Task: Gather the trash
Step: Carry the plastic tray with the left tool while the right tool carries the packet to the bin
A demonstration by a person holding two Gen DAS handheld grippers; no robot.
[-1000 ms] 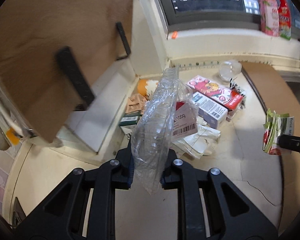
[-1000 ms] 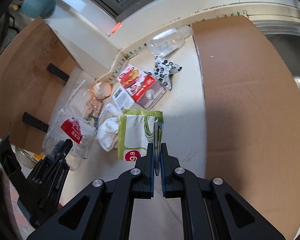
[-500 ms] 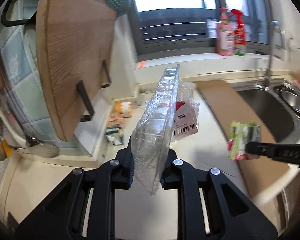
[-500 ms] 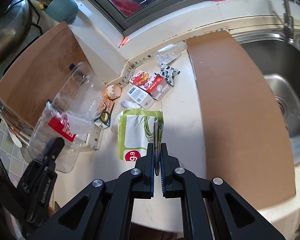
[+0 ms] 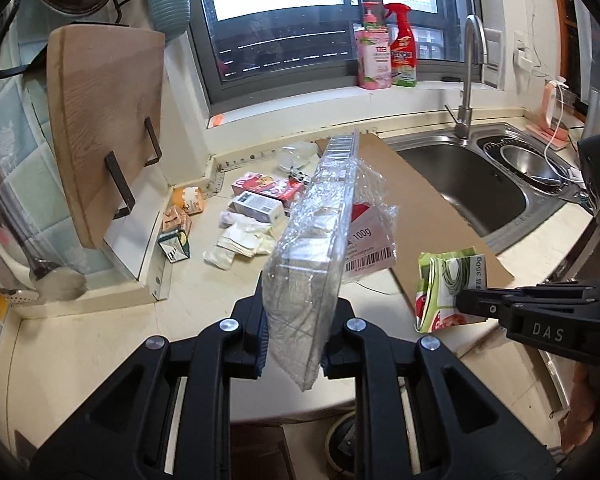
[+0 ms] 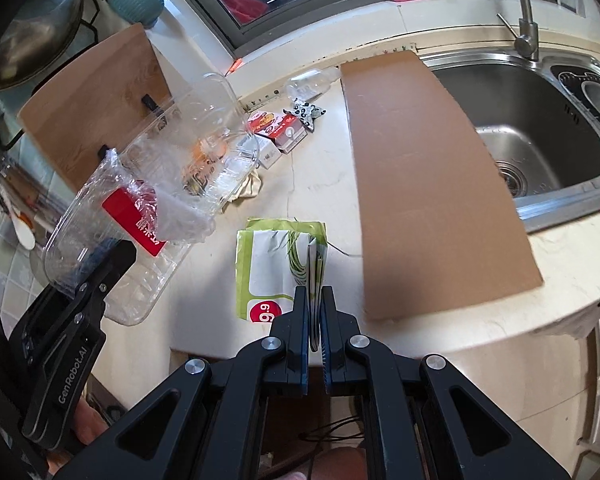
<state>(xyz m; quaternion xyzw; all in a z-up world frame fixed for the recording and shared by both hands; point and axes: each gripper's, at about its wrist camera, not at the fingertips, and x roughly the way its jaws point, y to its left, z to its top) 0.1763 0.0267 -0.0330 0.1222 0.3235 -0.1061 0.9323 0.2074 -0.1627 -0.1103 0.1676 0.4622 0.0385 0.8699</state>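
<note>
My left gripper [image 5: 294,330] is shut on a clear plastic tray [image 5: 316,248] wrapped in film, with a barcode label; it stands on edge above the counter's front. In the right wrist view the same clear plastic tray [image 6: 152,200] hangs at the left, gripped by the left gripper [image 6: 112,256]. My right gripper [image 6: 314,320] is shut on a folded green and white food packet [image 6: 272,264]; from the left wrist the food packet [image 5: 448,284] shows at the right. More trash lies at the counter's back: a red carton [image 5: 268,188], a white box [image 5: 258,208], crumpled tissue [image 5: 240,240].
A brown cardboard sheet [image 6: 420,180] lies beside the steel sink [image 6: 540,128]. A wooden cutting board [image 5: 100,128] stands in a rack at the left. A clear bottle [image 6: 308,82] lies by the window sill. Both grippers hang over the counter's front edge [image 6: 380,356].
Both grippers have drawn back from the trash pile and risen, each carrying its item. The sink, tap and counter's front edge have come into view.
</note>
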